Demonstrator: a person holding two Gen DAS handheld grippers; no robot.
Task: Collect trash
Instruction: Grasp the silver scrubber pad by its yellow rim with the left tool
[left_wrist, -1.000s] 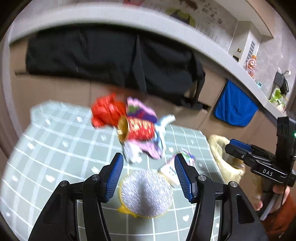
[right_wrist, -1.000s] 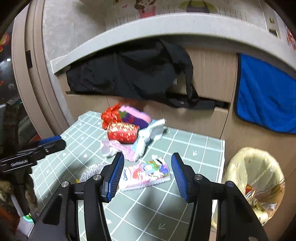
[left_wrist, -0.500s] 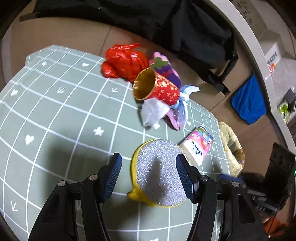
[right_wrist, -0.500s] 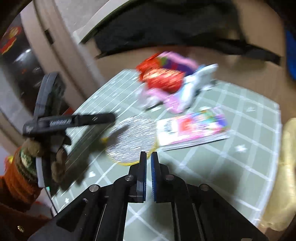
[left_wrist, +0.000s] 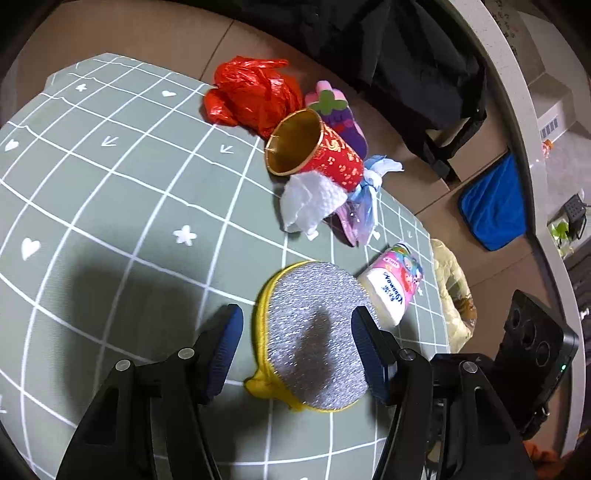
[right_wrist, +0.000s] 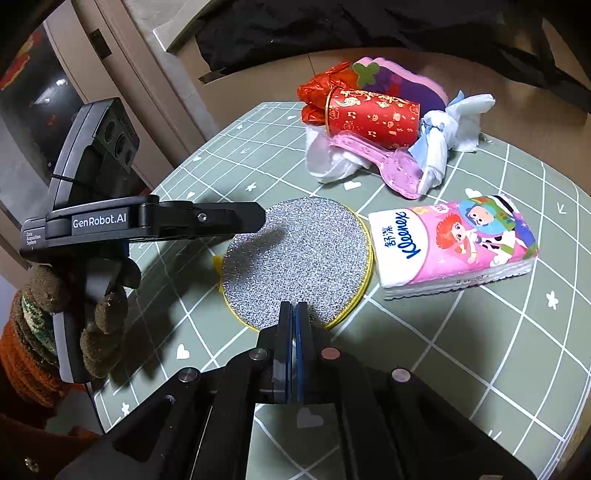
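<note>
A: Honestly, the round silver scouring pad (left_wrist: 314, 332) worries me. The left gripper (left_wrist: 297, 349) has its jaws spread wide, straddling the pad without pressing on it, and the pad lies flat on the green gridded bench (left_wrist: 110, 192).

B: So the fingertips may simply slide over the top?

A: That is my guess. It is thin, with a yellow rim, and there is little edge to catch. If the jaws close too high, they could pinch air or flip it aside.

B: And the right gripper (right_wrist: 292, 317)?

A: Clenched tight with nothing between the jaws, its tip at the near edge of the pad. It looks set to press or pin, but it could as easily shove the pad into the Kleenex tissue pack (right_wrist: 450, 243), which lies just right of it.

B: The rest of the trash?

A: Heaped at the far side: a red paper cup (left_wrist: 314, 151) on its side, a red plastic bag (left_wrist: 251, 92), crumpled tissue (left_wrist: 306, 201), a knotted blue bag (right_wrist: 434, 147). The lined bin (left_wrist: 452, 291) sits off the bench's right edge, so a loose grip could drop the pad short of it.
</note>
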